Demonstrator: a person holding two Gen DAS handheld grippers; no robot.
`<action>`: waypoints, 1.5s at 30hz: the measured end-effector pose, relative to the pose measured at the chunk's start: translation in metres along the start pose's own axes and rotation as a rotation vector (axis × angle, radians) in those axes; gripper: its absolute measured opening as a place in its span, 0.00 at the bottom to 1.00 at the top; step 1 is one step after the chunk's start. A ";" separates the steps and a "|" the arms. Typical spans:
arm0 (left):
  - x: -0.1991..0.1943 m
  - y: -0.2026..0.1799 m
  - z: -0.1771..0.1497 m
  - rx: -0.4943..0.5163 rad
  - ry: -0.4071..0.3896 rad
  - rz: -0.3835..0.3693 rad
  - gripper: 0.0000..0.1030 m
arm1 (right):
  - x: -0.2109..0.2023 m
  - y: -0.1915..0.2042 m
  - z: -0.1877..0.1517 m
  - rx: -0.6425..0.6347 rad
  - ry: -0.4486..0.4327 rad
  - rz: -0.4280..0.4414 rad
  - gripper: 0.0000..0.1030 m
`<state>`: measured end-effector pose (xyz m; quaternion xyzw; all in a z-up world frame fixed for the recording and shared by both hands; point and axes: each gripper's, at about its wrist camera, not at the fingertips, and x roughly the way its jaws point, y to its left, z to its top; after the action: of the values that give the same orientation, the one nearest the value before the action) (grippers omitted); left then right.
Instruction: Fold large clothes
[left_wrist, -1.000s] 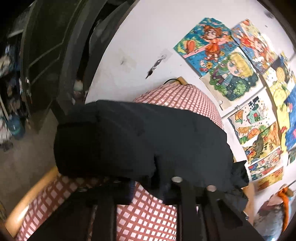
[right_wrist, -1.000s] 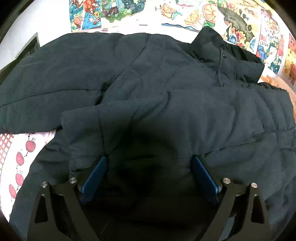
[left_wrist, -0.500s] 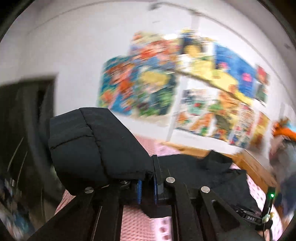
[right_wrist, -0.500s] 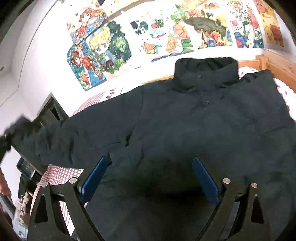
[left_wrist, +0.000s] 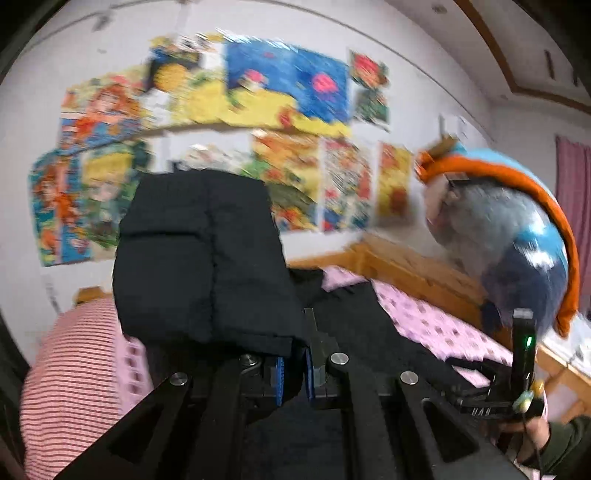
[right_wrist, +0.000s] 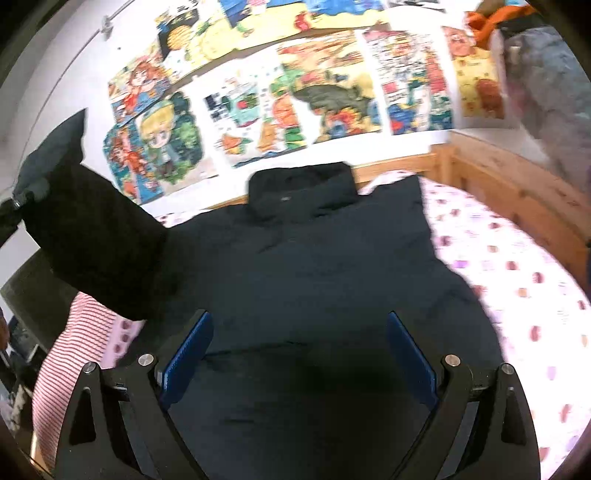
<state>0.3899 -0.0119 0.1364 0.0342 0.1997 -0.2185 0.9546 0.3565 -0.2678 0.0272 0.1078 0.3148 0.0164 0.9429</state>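
Fingers (left_wrist: 277, 374) of the left gripper (left_wrist: 293, 373) are pinched almost together, and the black sleeve (left_wrist: 201, 258) is caught between the blue pads, its cuffed end standing up above them against the wall. The right gripper (right_wrist: 297, 354) is another story: its blue fingers (right_wrist: 188, 349) are spread wide with nothing pressed between them, hovering over the lower front of the black padded jacket (right_wrist: 325, 266).

The jacket lies flat on the bed (right_wrist: 524, 280), collar (right_wrist: 301, 192) toward the wall and hem toward the camera, on a pink sheet with small printed fruit. From the right wrist view, that sleeve (right_wrist: 96, 240) is lifted off the bed at the left, angling up and away from the jacket's body, with a dark piece of the left gripper just visible at its tip near the frame's left edge.

A red-and-white striped cloth (right_wrist: 74, 354) covers the left end of the bed. The wooden bed frame (right_wrist: 502, 184) runs along the far and right sides. Colourful cartoon posters (right_wrist: 280, 107) cover the white wall behind, blurred in the left wrist view. A bundle of grey, blue and orange fabric (left_wrist: 517, 236) sits at the right. A hand (left_wrist: 532, 435) shows at the lower right, at the base of the other gripper.
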 end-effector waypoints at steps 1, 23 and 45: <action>0.010 -0.013 -0.006 0.013 0.020 -0.018 0.08 | -0.001 -0.010 -0.001 0.006 0.001 -0.016 0.89; 0.148 -0.091 -0.121 0.026 0.440 -0.236 0.14 | 0.038 -0.100 -0.039 0.196 0.075 -0.013 0.89; 0.087 -0.021 -0.107 0.015 0.401 -0.100 0.74 | 0.086 -0.086 -0.067 0.376 0.215 0.098 0.76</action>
<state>0.4133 -0.0497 0.0038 0.0742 0.3855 -0.2561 0.8833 0.3826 -0.3299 -0.0942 0.2945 0.4056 0.0147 0.8652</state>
